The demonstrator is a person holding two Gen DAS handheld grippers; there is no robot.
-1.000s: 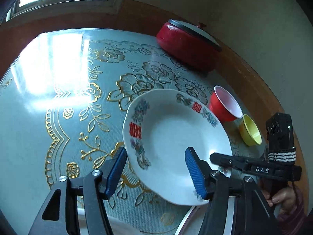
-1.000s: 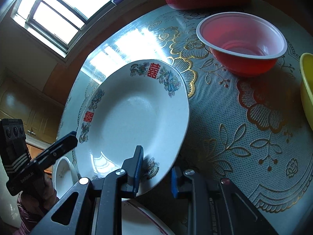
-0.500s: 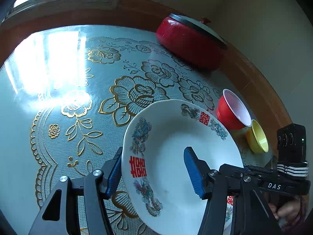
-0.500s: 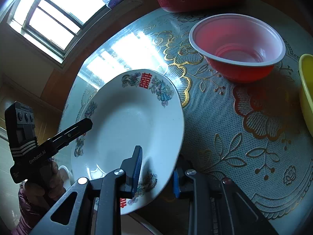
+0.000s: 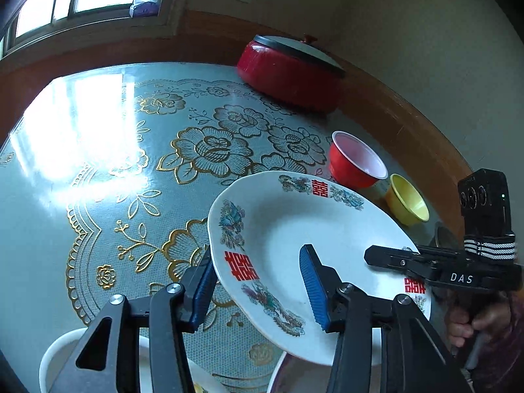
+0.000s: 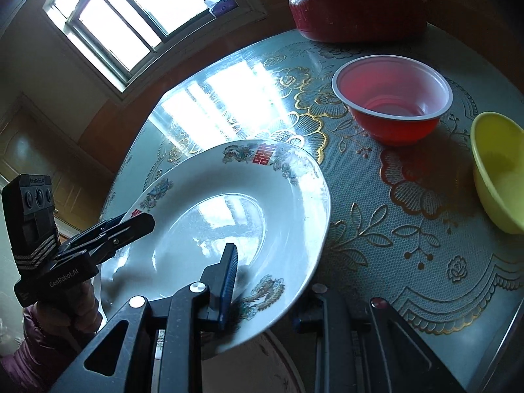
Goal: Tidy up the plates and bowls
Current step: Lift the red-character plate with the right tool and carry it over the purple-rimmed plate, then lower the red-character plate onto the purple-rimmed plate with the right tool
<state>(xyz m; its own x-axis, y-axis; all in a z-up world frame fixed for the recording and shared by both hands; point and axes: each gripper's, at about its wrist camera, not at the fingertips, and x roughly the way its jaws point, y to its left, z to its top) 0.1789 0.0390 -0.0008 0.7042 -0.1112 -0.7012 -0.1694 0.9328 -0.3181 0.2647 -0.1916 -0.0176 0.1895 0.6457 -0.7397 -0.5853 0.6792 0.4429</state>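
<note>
1. My right hand-held gripper (image 6: 262,291) is clamped on the near rim of the white plate (image 6: 229,209), one pad above, one beneath; the plate hangs tilted over the worktop (image 6: 376,229).
2. My left hand-held gripper (image 5: 258,285) straddles the plate's opposite rim; its jaws are closing, the pads not yet pressing, as far as I can see.
3. The plate lies between both grippers, its far edge towards the red bowl (image 6: 393,98) and yellow bowl (image 6: 497,170); another dish (image 5: 291,373) sits below, probably the stacking spot.

Red lidded pot (image 5: 290,75) (by window (image 6: 131,16))
</note>
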